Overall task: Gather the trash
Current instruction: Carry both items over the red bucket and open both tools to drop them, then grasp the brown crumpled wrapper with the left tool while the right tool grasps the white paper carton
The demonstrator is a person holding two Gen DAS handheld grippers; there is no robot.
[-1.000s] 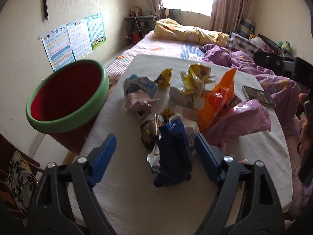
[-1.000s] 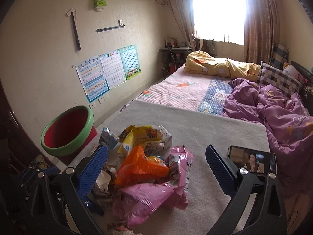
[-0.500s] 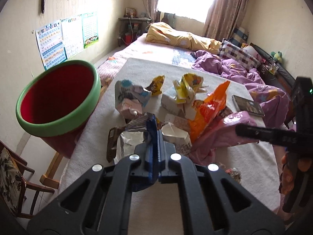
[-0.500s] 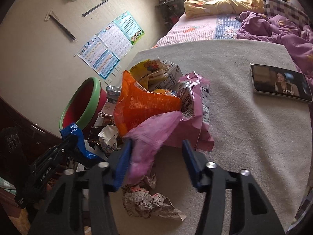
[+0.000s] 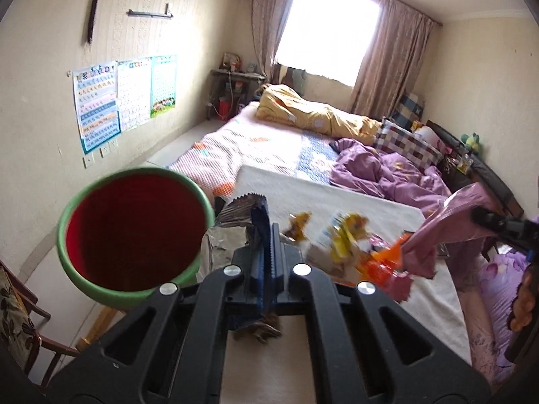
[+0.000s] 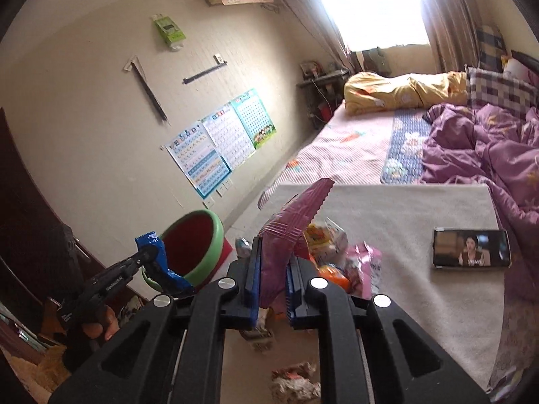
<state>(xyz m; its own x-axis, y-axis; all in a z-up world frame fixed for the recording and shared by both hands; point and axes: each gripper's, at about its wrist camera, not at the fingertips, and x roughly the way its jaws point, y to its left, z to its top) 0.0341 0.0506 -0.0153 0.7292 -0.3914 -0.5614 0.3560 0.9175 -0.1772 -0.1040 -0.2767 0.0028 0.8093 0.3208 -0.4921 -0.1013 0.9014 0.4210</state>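
On the bed: loose wrappers piled on a white blanket, phone beside them
Left gripper: jaws clamped on a blue wrapper, held up next to the bin
Right gripper: jaws clamped on a pink wrapper, lifted above the pile
Bin: red inside, green rim, at the bed's left edge

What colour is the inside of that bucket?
Red inside, with a green rim; the bucket shows best in the left wrist view.

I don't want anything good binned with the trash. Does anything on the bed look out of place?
Yes: a phone with its screen lit lies flat on the cream blanket, right of the wrapper pile. It is no trash and sits apart from the pile.
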